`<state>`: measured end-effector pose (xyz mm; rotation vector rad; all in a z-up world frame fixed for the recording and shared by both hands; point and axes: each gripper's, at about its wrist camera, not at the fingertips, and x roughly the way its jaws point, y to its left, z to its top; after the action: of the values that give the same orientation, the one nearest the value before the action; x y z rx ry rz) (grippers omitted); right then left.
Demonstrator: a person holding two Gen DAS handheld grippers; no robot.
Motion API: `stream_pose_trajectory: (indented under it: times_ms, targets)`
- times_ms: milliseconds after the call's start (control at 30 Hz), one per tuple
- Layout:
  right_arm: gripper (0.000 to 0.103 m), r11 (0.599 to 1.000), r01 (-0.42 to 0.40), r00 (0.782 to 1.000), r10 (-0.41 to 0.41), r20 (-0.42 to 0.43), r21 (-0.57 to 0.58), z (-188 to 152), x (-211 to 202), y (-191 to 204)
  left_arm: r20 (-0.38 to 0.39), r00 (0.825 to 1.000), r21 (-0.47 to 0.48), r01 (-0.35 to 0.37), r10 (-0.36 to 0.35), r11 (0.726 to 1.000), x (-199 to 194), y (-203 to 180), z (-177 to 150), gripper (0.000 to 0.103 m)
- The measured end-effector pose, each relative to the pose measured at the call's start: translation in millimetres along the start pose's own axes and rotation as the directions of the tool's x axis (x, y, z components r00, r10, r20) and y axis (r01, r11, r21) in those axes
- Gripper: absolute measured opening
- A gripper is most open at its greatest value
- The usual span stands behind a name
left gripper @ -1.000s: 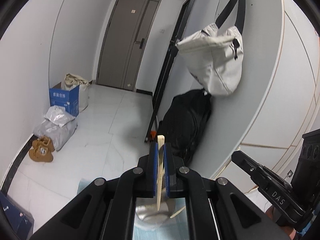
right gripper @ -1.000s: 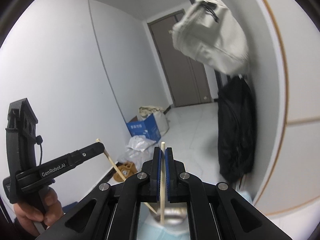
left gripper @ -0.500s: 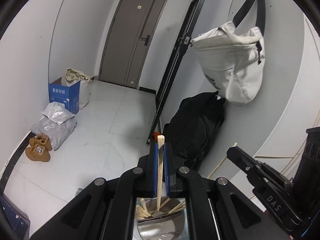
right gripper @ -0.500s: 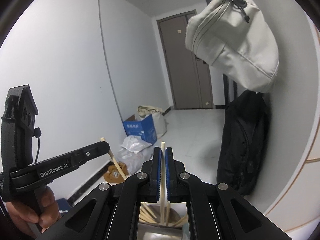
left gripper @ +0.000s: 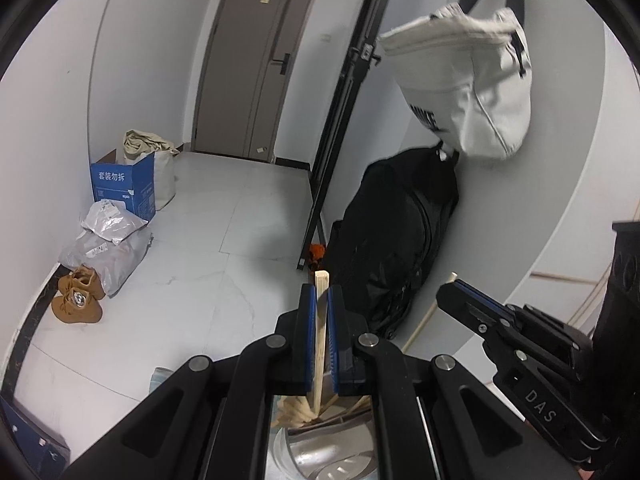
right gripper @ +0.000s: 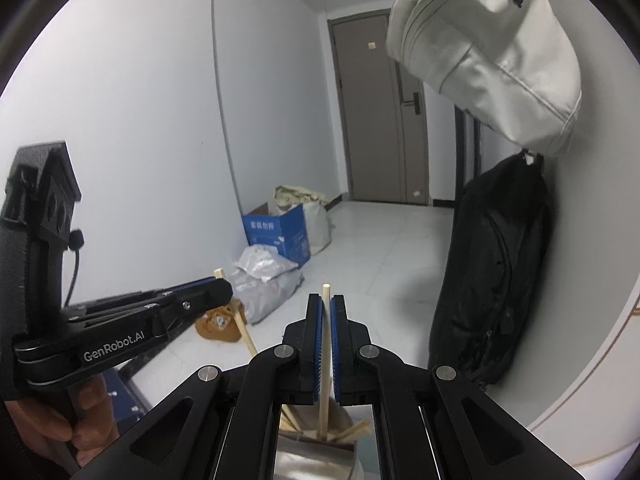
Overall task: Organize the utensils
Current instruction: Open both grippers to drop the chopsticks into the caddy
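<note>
My left gripper [left gripper: 319, 296] is shut on a pale wooden chopstick [left gripper: 320, 280] that stands upright between its blue pads. Its lower end dips into a shiny metal holder [left gripper: 320, 452] with several chopsticks [left gripper: 296, 410] inside. My right gripper [right gripper: 326, 306] is shut on a second chopstick [right gripper: 325, 340], also upright, whose lower end reaches the same metal holder [right gripper: 312, 456]. Each gripper shows in the other's view: the right gripper [left gripper: 452, 292] at the right, the left gripper [right gripper: 222, 286] at the left, held by a hand [right gripper: 48, 428].
A white bag [left gripper: 464, 80] hangs on the curved wall over a black backpack [left gripper: 396, 240]. On the tiled floor at the left are a blue box [left gripper: 124, 188], grey parcels [left gripper: 108, 240] and brown shoes [left gripper: 76, 300]. A dark door [left gripper: 256, 60] stands at the far end.
Both grippers have sunk toward the metal holder with their chopsticks. The holder and the sticks in it have come into clearer view below the fingers, and the right gripper has rolled a little.
</note>
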<state>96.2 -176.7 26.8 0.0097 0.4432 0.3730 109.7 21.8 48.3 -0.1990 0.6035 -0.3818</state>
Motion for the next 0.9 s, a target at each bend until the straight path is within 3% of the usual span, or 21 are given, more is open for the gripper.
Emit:
stream_pose_trajectory:
  times_ms: [367,700,900]
  targets:
    - [0.003,0.999,-0.038,0.994,0.035,-0.1,-0.028,-29,17,5,-0.12,0.993,0.09,-0.004,0.015,0.996,8,-5,-21,0.002]
    - [0.004,0.999,-0.039,0.981,0.039,-0.19,0.003,-59,28,0,-0.204,0.979,0.071,0.024,-0.009,0.997,14,-5,-30,0.002]
    - [0.005,0.999,-0.032,0.983,0.036,-0.181,0.024,-56,19,-5,-0.249,0.967,0.055,0.061,-0.046,0.997,13,-3,-30,0.002]
